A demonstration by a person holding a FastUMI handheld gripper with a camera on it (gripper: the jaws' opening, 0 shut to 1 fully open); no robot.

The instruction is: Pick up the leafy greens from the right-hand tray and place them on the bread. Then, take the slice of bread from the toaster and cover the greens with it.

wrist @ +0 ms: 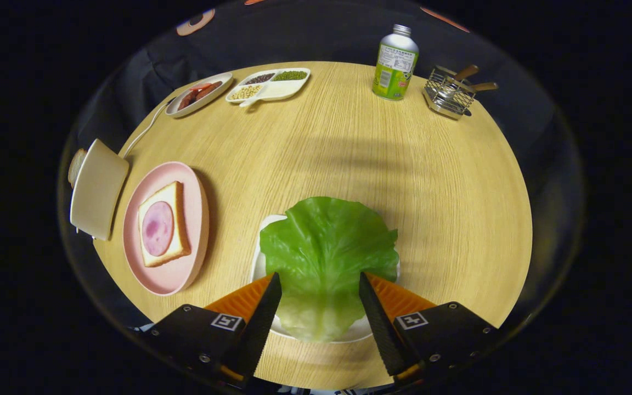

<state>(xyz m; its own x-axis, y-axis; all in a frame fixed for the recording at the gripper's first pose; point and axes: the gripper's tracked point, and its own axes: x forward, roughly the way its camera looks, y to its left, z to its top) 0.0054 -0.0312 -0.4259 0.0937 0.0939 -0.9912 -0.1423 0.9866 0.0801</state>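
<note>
While gripper (320, 281) spreads wide, leafy greens (327, 252) between its fingers, bare table (458, 192) beyond

One lettuce leaf (324, 258); two bread slices (163, 224) (76, 166); four dishes (167, 227); one toaster (96, 189); one bottle (395, 63).

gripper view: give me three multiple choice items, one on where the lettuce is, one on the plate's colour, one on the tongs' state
1. Where does the lettuce leaf lie?
A. on the white tray, between the fingers
B. on the bread
C. in the toaster

2. What colour is the plate under the bread with ham?
A. blue
B. pink
C. black

3. How do the tongs stand?
A. shut on the bottle
B. shut on the bread
C. open, fingers either side of the leaf

Answers: 1 A, the leaf covers the tray between the fingers. 2 B, its rim shows pink. 3 C, a wide gap lies between the fingers and nothing is pinched.
</note>
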